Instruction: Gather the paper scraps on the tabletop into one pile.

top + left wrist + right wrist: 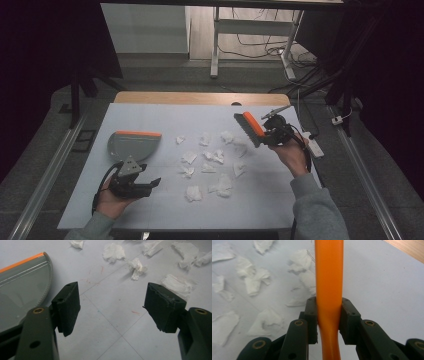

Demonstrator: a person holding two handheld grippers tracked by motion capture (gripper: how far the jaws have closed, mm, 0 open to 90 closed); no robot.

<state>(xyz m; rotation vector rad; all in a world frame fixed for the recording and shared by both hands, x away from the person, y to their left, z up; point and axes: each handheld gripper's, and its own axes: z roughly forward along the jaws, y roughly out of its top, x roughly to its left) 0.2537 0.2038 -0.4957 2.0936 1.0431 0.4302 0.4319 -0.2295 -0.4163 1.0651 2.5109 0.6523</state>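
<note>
High view: right gripper point(266, 134) has its fingers clamped on the orange brush point(251, 128), held above the paper scraps point(215, 156) (mid-worktop); left gripper point(142, 184) is wide open, empty, beside the dustpan point(131, 144).

Light: dim, overhead | Surround: black at edges | Table point(150, 115): evenly lit, soft shadows | Focus: near fingers point(67, 307) slightly soft

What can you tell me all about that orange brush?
The brush has an orange plastic back and handle with dark bristles along one long side. The right gripper is shut on its handle, one black pad on each side. It is held in the air, tilted, above the right part of the white table cover, near the scattered paper scraps.
</note>
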